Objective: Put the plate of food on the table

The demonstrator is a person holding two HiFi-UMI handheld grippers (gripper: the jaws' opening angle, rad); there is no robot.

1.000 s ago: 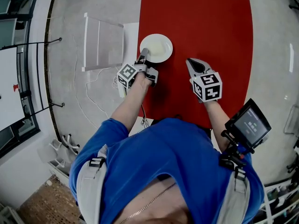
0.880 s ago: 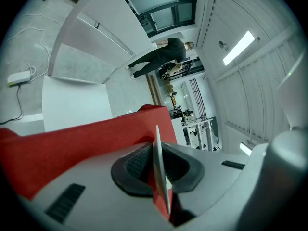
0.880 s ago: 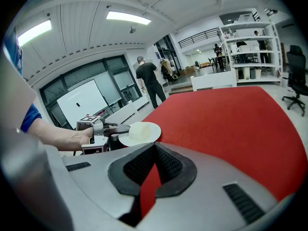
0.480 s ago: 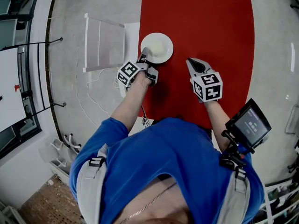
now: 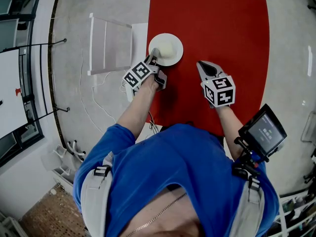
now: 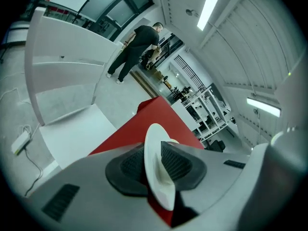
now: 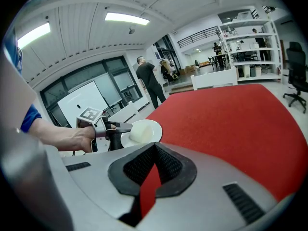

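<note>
Overhead view of 1 person in a blue top, holding 2 grey two-jaw grippers over 1 red rectangular table. On the table, close to its left edge, sat 1 white round plate carrying 1 pale, rounded lump of food. Each gripper bore 1 cube with black-and-white square markers, so 2 cubes in all.

The left arm reached forward, bare from the elbow down, with the left gripper at the plate's near rim. Its jaws were opening, and the thin white rim stood edge-on between the 2 dark ribbed pads. The plate lay flat on the red surface.

The right arm was bent closer to the body. The right gripper pointed forward over bare red tabletop, just right of the plate and not touching it. Its jaws met at the tips with nothing between them; only red table showed through the slit behind the tips.

To the left of the table, 1 white slatted panel stood on the grey floor. In the distance, 1 person in dark clothes stood facing away.
</note>
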